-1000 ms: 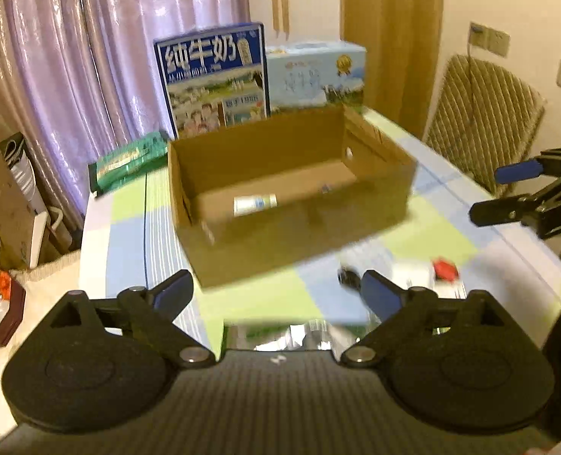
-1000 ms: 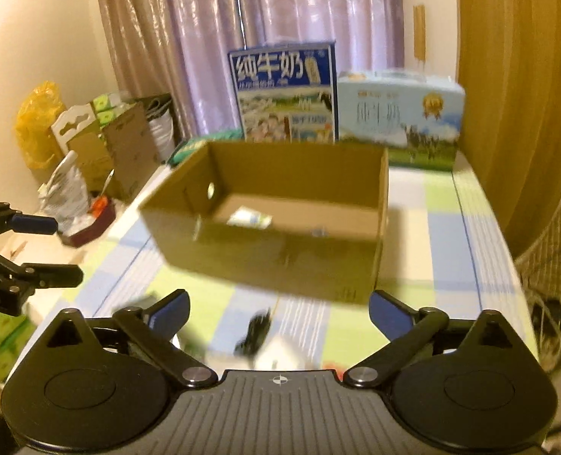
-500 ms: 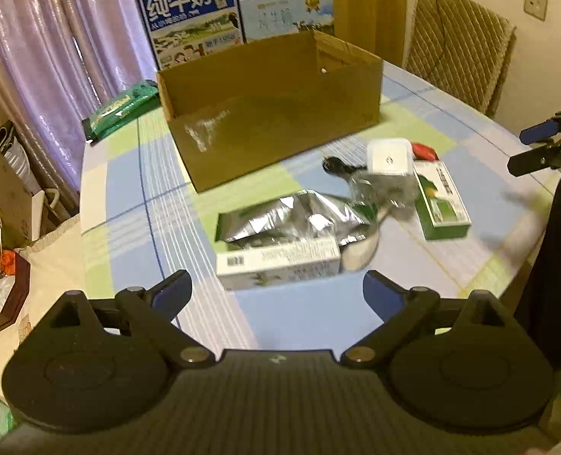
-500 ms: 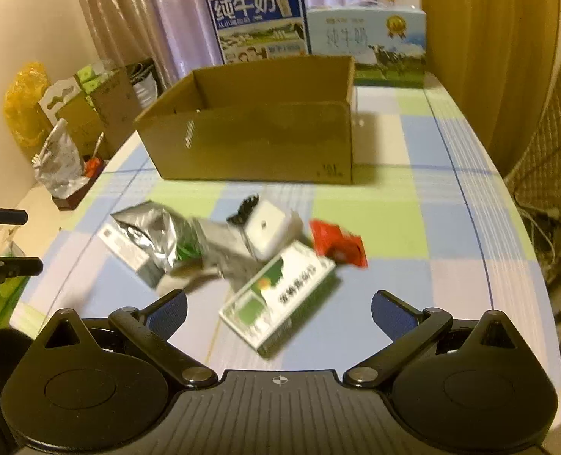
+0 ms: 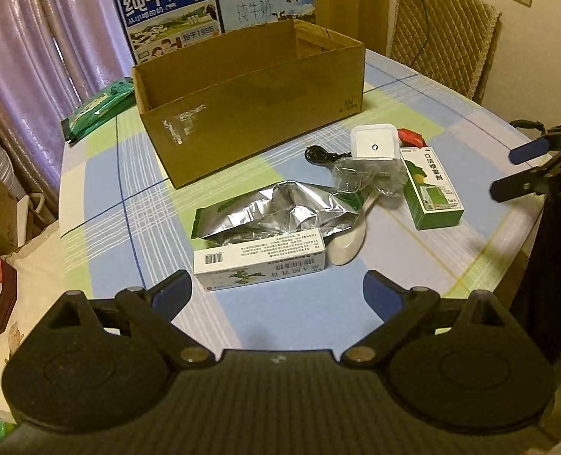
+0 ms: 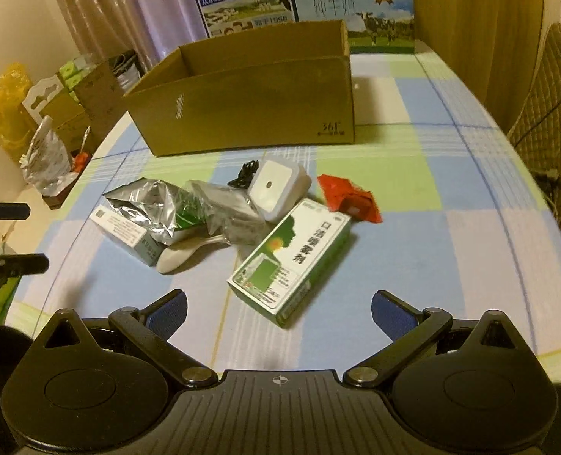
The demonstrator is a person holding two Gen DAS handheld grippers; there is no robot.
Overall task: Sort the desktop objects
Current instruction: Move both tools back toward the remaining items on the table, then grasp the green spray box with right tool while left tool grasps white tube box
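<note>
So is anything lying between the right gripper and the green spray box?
Nothing visible. The right gripper is open just short of the green spray box, with only bare tablecloth between; the red packet and white plug-in light lie beyond the box.

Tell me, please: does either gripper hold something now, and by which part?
Nothing is held. The left gripper and the right gripper are both open, above the table.

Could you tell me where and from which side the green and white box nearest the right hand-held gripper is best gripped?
Probably across its two long edges, near the middle, coming from above. The green and white box lies flat on the tablecloth; its near half is free, while its far end adjoins the red packet. The right hand-held gripper is open.
</note>
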